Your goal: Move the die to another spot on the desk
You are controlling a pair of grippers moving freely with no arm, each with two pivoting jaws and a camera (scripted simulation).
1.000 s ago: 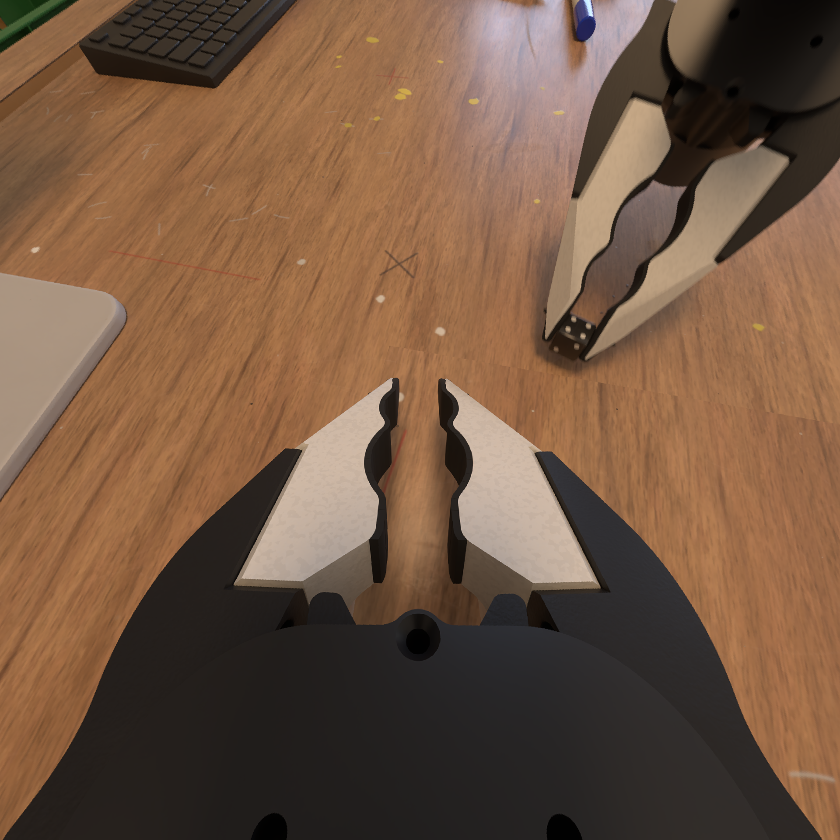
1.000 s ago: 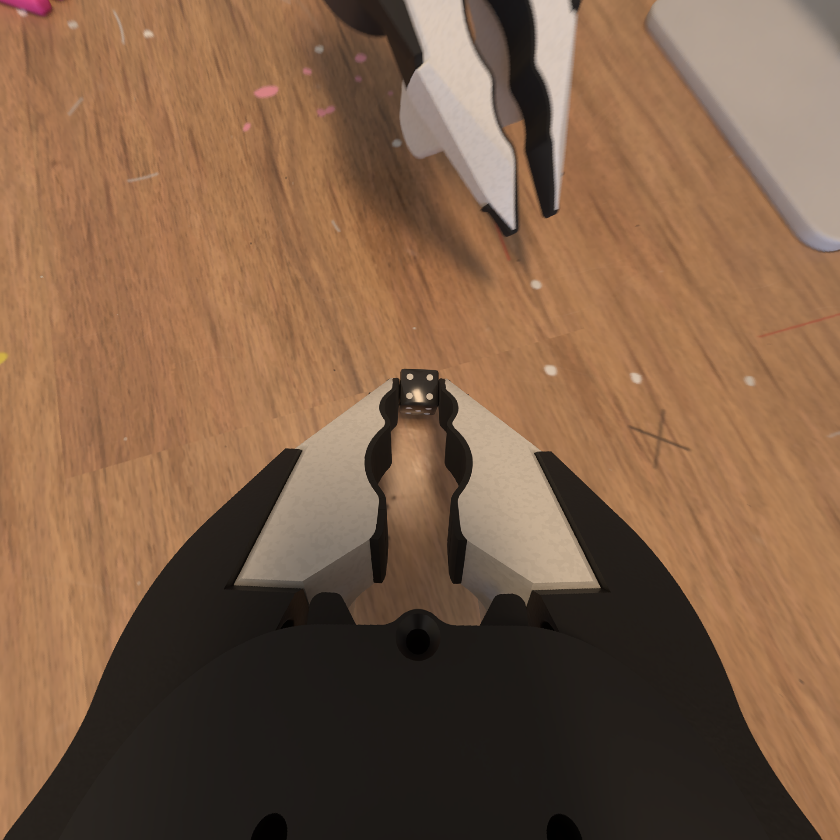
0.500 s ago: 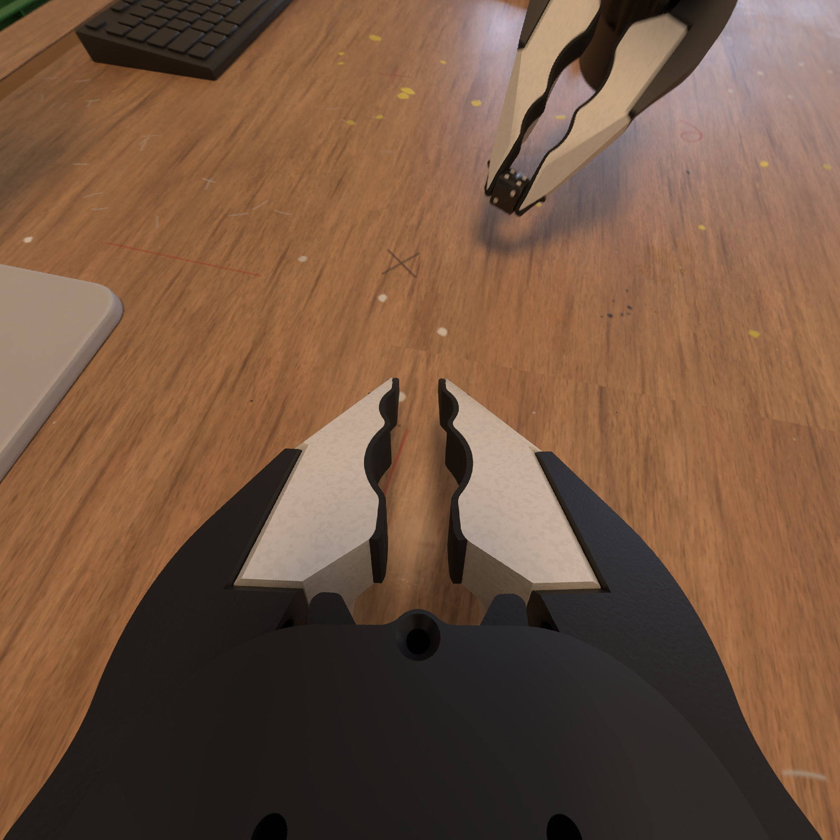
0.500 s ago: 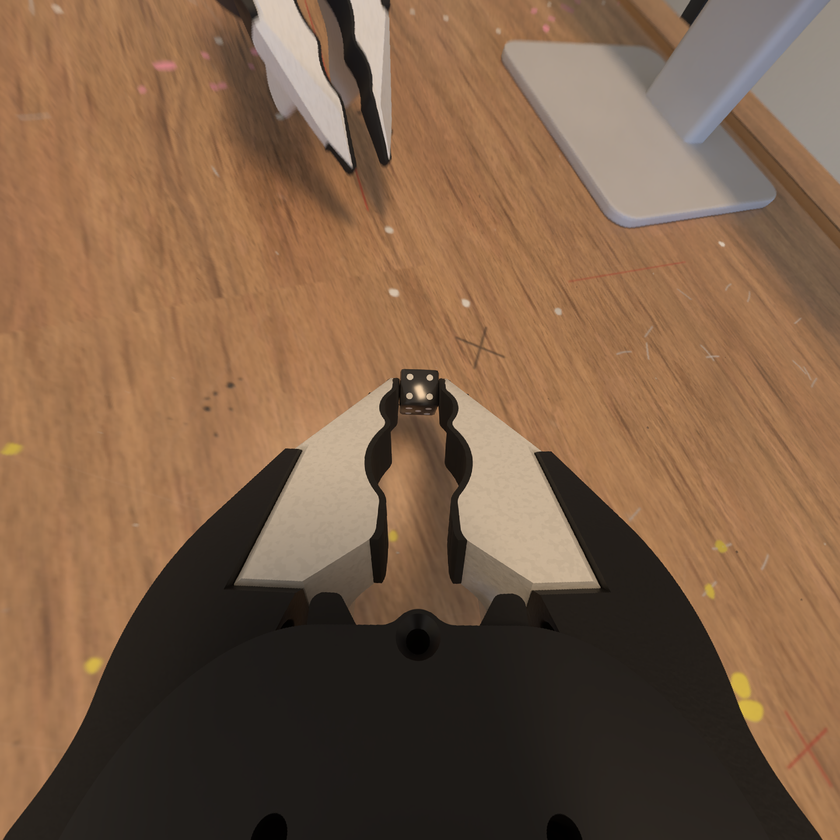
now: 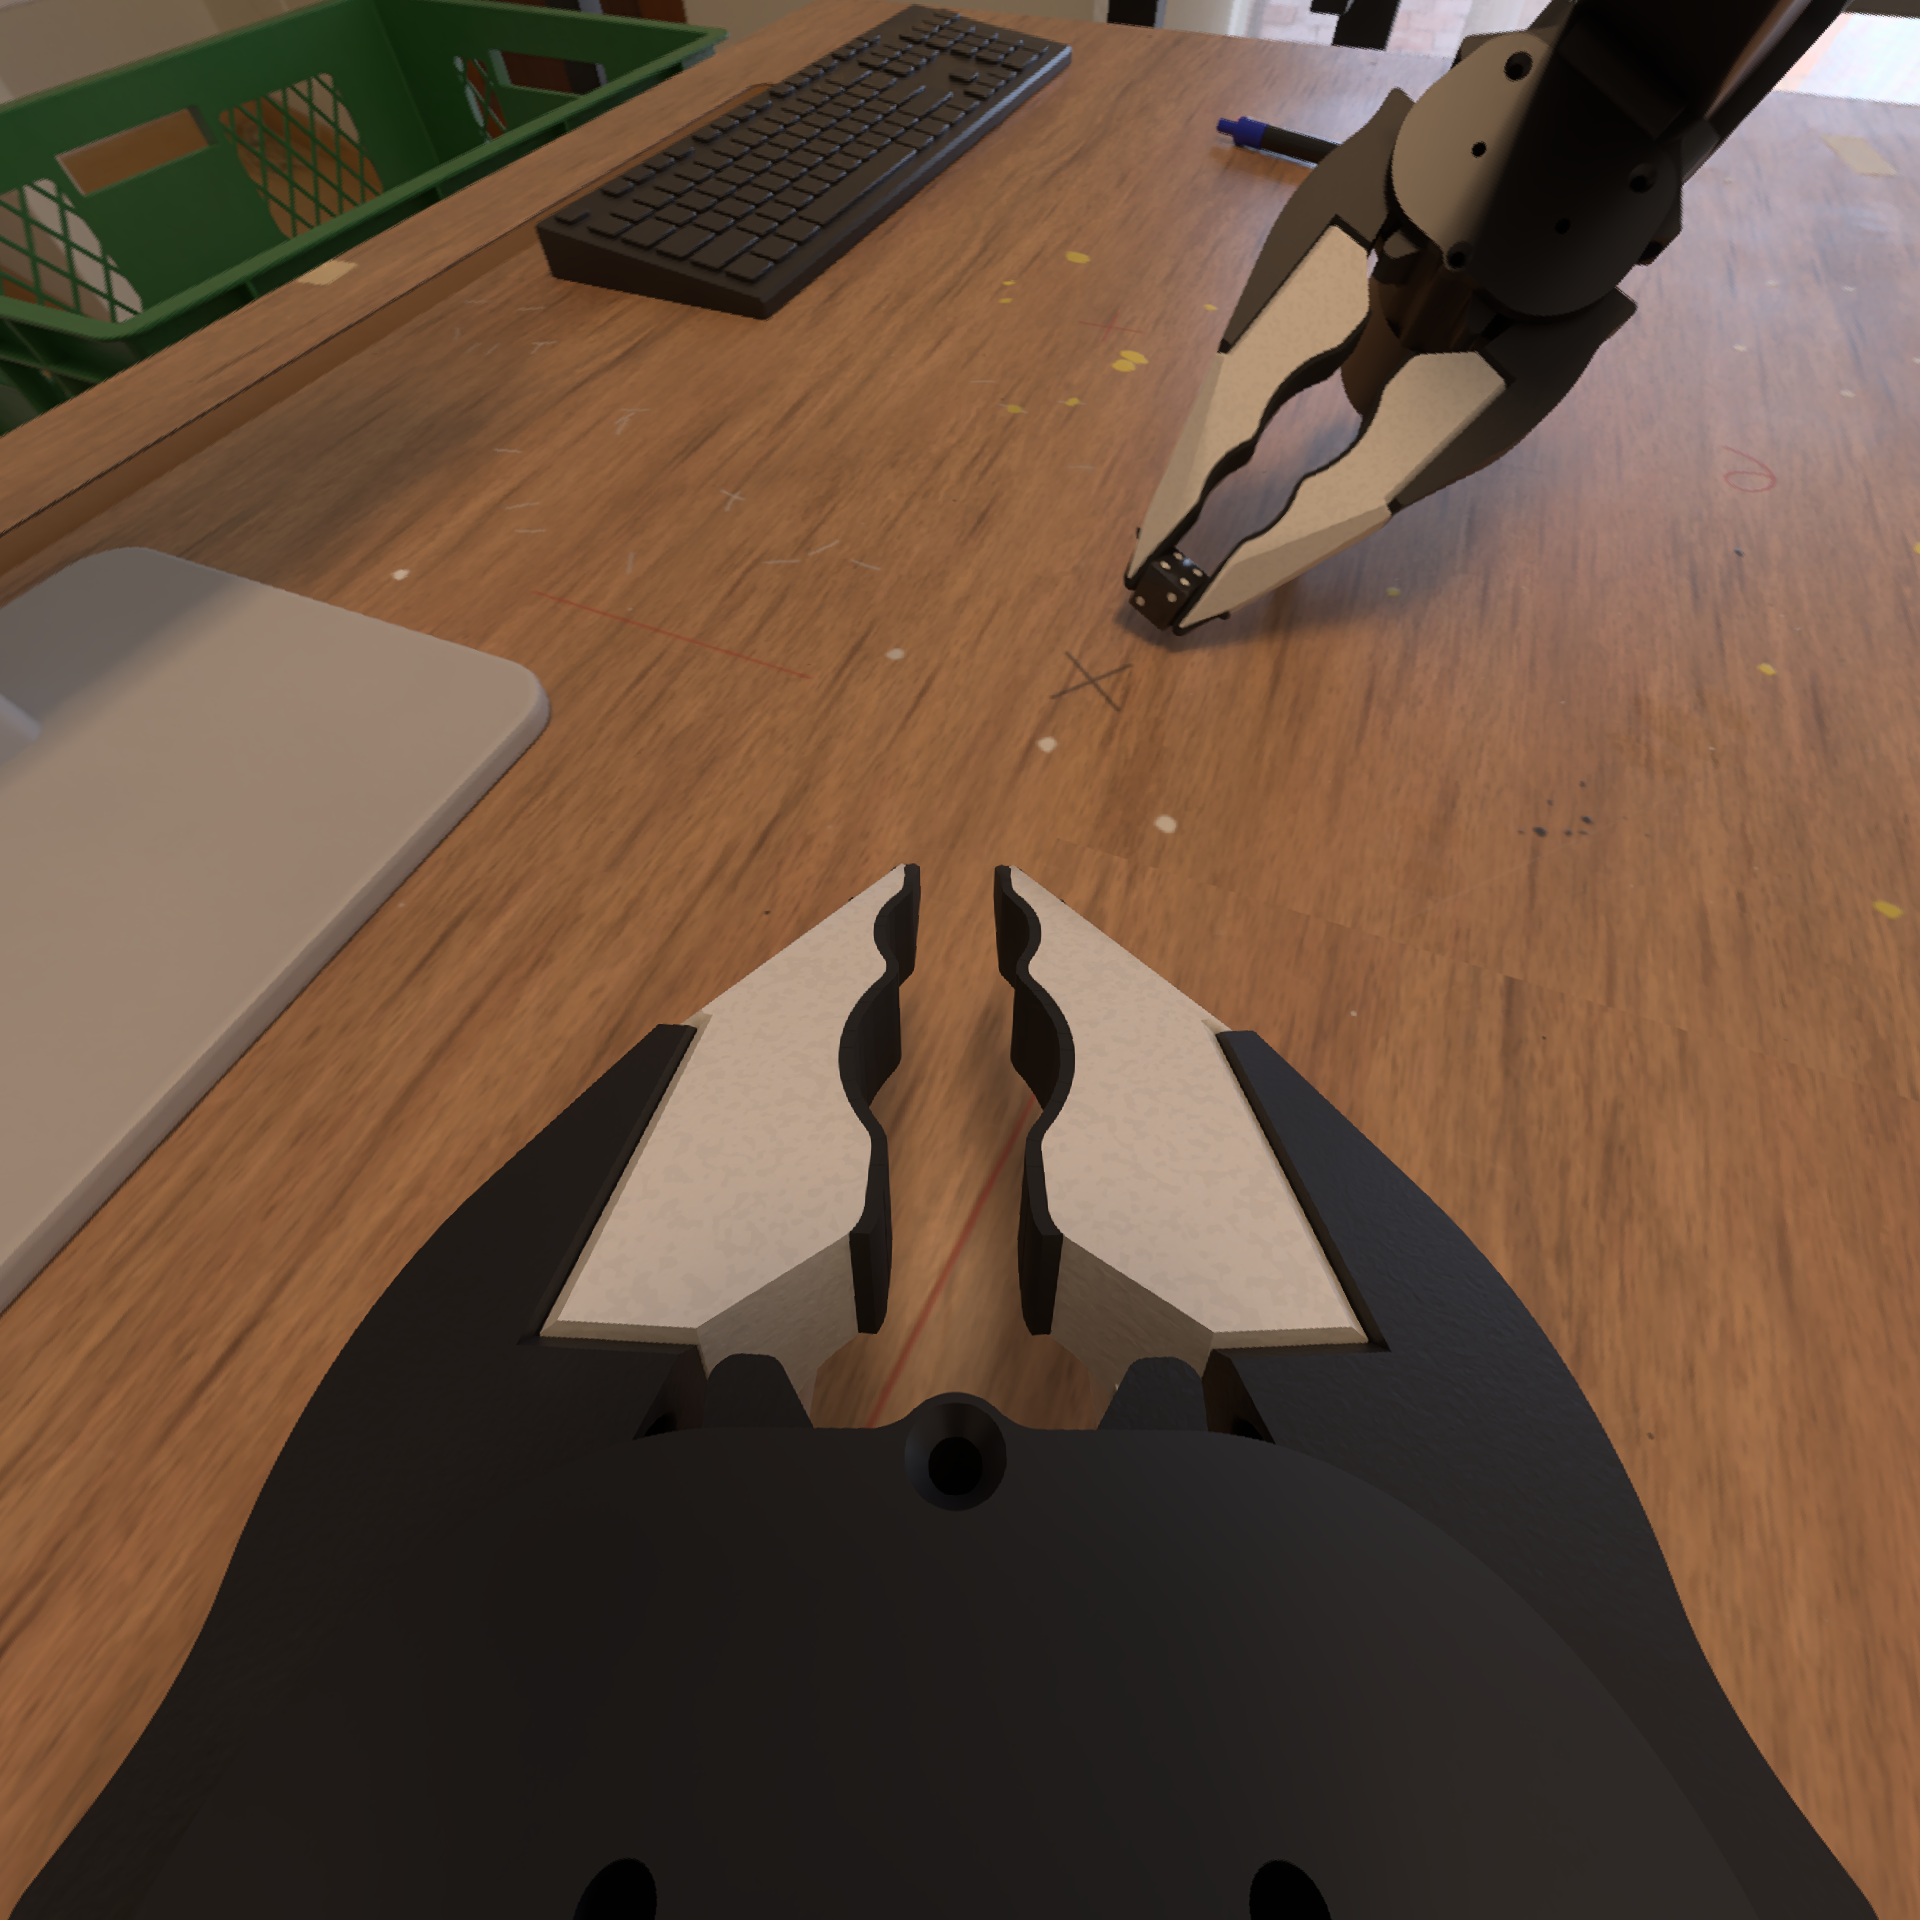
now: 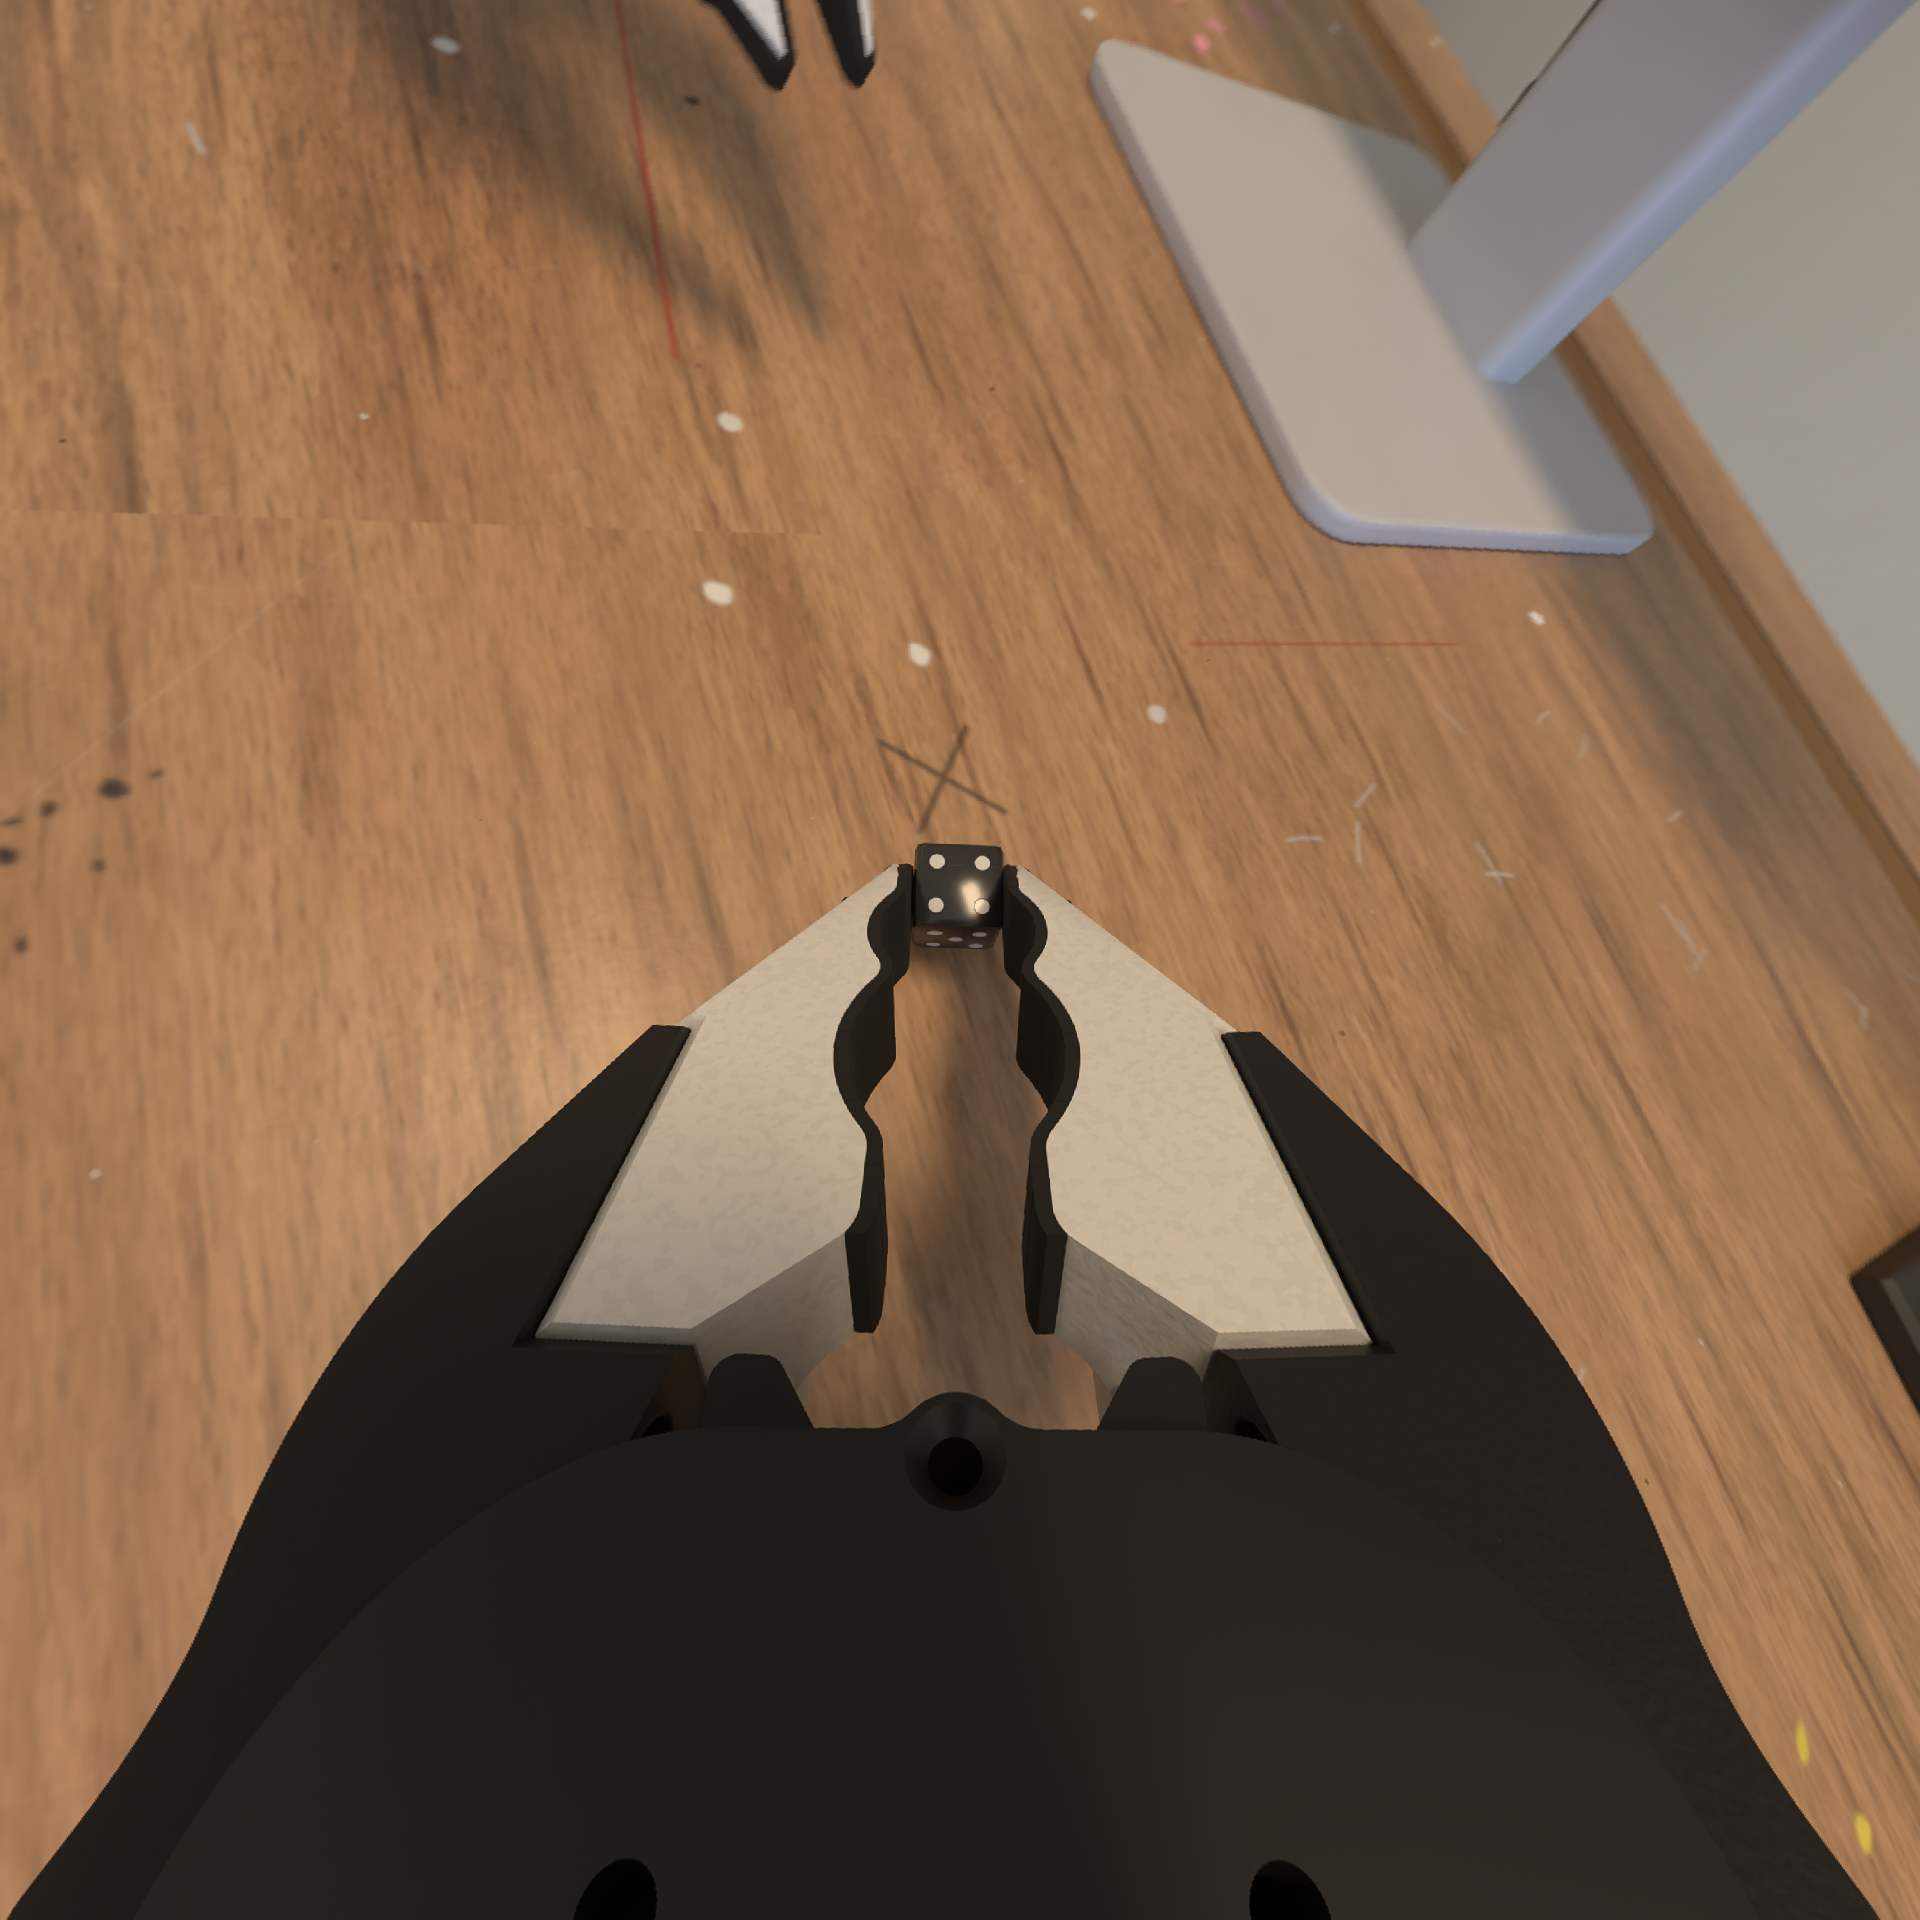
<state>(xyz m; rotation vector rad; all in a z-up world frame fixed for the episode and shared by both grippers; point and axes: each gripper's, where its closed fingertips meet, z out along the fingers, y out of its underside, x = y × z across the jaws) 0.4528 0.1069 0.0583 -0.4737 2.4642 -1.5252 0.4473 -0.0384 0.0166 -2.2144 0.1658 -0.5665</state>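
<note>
The die [image 6: 958,896] is small and black with white pips. My right gripper [image 6: 956,883] is shut on it at the fingertips. In the left wrist view the right gripper [image 5: 1164,608] slants down from the upper right and holds the die [image 5: 1169,590] at or just above the wooden desk [image 5: 1455,1039]. The die is just beyond a pencilled X mark [image 5: 1091,681] there, and just short of that mark [image 6: 940,774] in the right wrist view. My left gripper [image 5: 954,873] is empty, with a narrow gap between its fingers, low over the desk and well short of the die.
A grey monitor stand base [image 5: 208,831] lies to the left and also shows in the right wrist view [image 6: 1351,312]. A black keyboard [image 5: 810,156], a green crate [image 5: 208,156] and a blue-capped pen [image 5: 1262,135] are at the back. The desk edge [image 6: 1766,623] runs past the stand.
My right gripper has carried the die up and away from its first spot and has now come down with it beside the X mark. My left gripper has drawn back and sees more of the desk.
</note>
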